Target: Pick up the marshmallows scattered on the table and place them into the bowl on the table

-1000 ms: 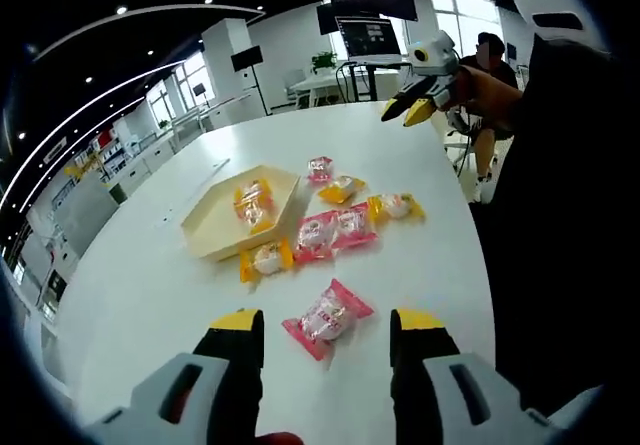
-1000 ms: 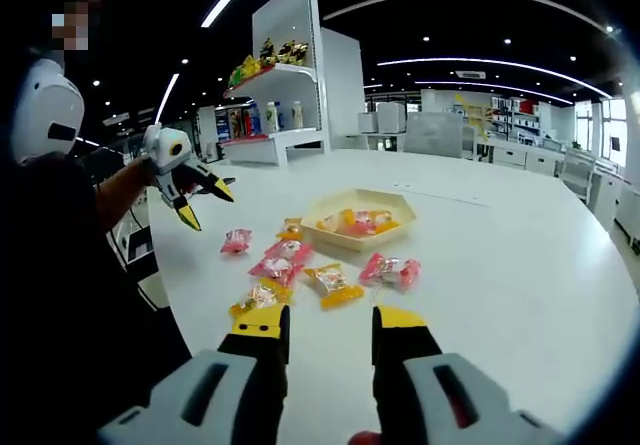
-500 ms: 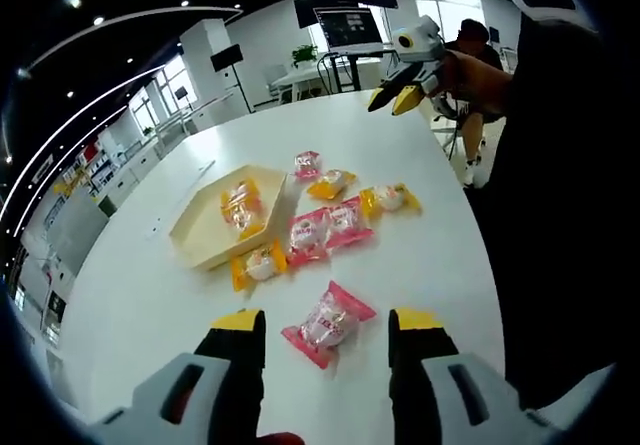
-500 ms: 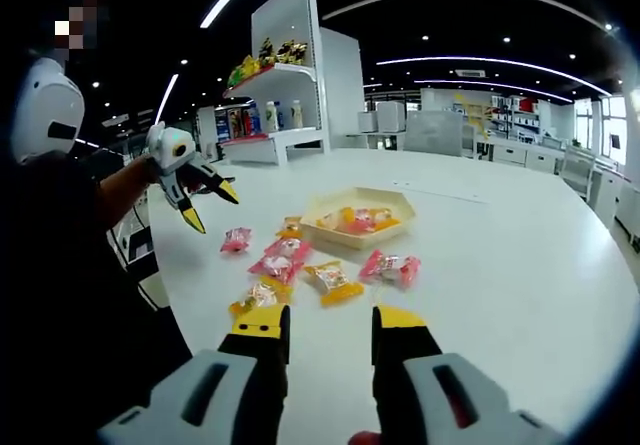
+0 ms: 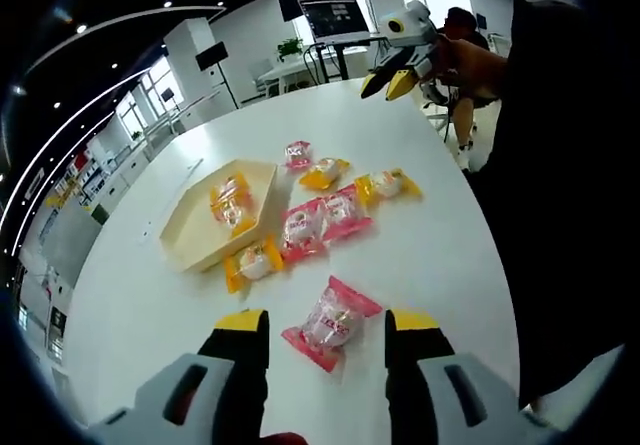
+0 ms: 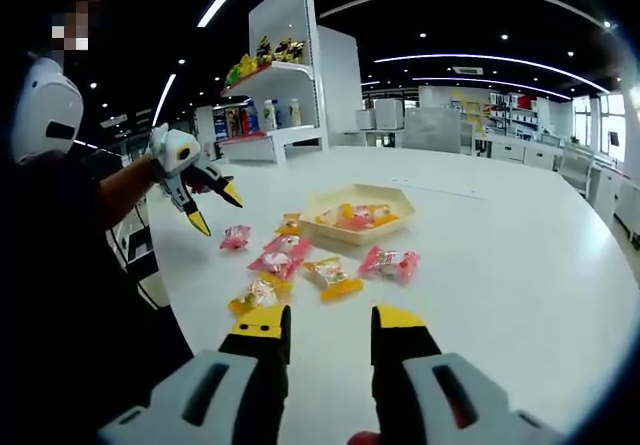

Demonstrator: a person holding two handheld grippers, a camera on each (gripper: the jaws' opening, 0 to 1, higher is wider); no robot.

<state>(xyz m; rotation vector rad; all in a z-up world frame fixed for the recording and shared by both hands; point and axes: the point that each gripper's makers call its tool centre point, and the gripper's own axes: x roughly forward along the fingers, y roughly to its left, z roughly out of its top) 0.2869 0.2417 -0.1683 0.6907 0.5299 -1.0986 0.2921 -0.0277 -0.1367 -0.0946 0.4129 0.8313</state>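
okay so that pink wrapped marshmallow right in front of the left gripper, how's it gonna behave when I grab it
The pink wrapped marshmallow looks puffy, so it is probably light and squashy. Its glossy wrapper may slip between the open left gripper jaws. Lying flat on the table, it seems unlikely to roll.

The left gripper view looks down close over the white table (image 5: pixel 140 305) from one side of the person; the right gripper view sits lower on the other side, facing across; both share the bowl (image 5: pixel 215 215) (image 6: pixel 357 212) and scattered marshmallows (image 5: pixel 320 220) (image 6: pixel 285 260).
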